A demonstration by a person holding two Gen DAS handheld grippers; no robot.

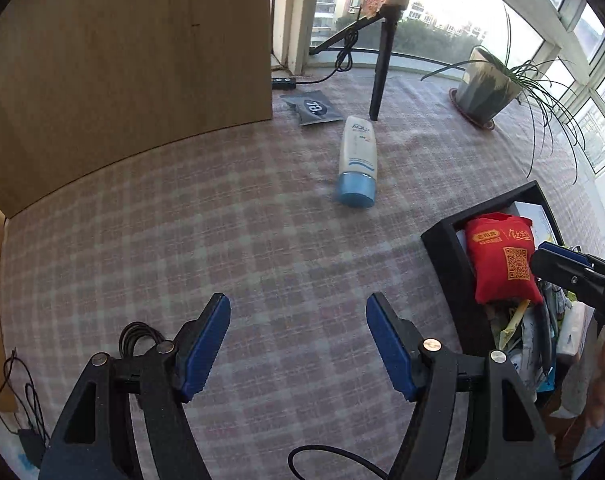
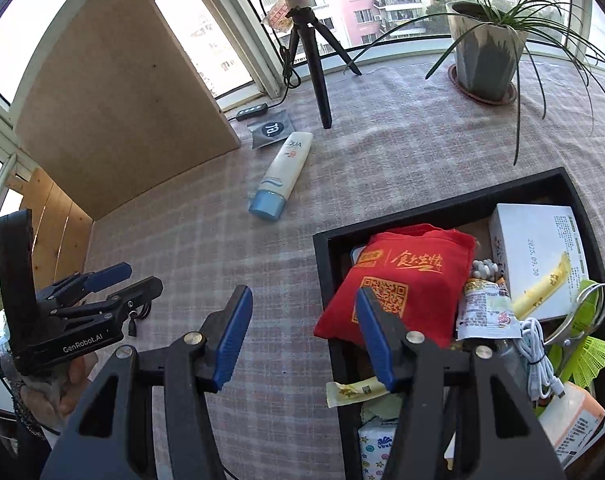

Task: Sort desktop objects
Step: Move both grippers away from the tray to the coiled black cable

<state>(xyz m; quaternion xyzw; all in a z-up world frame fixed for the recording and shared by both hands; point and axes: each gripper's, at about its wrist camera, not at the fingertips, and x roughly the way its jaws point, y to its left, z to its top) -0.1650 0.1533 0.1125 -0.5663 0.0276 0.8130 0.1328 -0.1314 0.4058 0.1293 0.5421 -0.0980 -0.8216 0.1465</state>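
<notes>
A white tube with a blue cap (image 1: pixel 357 160) lies on the checked tablecloth, also in the right wrist view (image 2: pixel 281 174). A dark sachet (image 1: pixel 313 108) lies behind it (image 2: pixel 272 130). A black tray (image 1: pixel 442 252) (image 2: pixel 322 240) holds a red pouch (image 1: pixel 500 256) (image 2: pixel 402 276), a white box (image 2: pixel 538 252) and several small items. My left gripper (image 1: pixel 298 344) is open and empty above bare cloth, left of the tray; it also shows in the right wrist view (image 2: pixel 136 276). My right gripper (image 2: pixel 304 336) is open and empty over the tray's left edge.
A wooden board (image 1: pixel 122 64) stands at the back left. A tripod (image 1: pixel 382 64) with a ring light and a potted plant (image 1: pixel 486 84) stand at the back by the window. Cables (image 1: pixel 138 336) lie near the left gripper.
</notes>
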